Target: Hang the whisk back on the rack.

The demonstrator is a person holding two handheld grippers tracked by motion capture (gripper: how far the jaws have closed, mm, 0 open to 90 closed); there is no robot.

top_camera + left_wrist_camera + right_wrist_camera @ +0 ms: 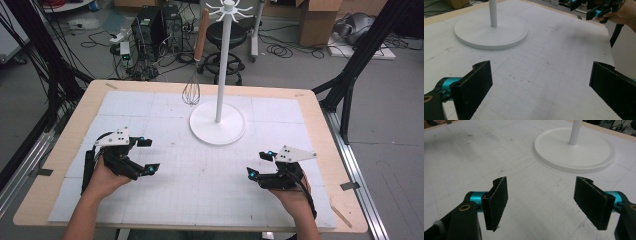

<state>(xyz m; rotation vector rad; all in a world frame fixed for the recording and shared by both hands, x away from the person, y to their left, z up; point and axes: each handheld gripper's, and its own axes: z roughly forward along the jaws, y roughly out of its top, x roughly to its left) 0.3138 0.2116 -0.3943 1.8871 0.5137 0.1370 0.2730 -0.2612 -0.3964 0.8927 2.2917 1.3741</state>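
A white stand [223, 60] with a round base [205, 131] rises from the middle back of the white gridded mat [200, 200]. A metal whisk [191, 92] with a wooden handle hangs from one of its top hooks, its wires just above the mat. My left gripper [148, 156] is held low over the mat's left part, open, nothing between its jaws. My right gripper [260, 164] is low over the mat's right part, open and bare too. The left gripper view has the stand's base [499, 37] ahead and the right gripper [596, 10] far off. The right gripper view faces the base [589, 157].
The mat lies on a wooden table [65, 150] with black frame legs at both sides. On the floor behind are computer boxes [152, 27], cables, a black stool [226, 37] and cardboard boxes [320, 20].
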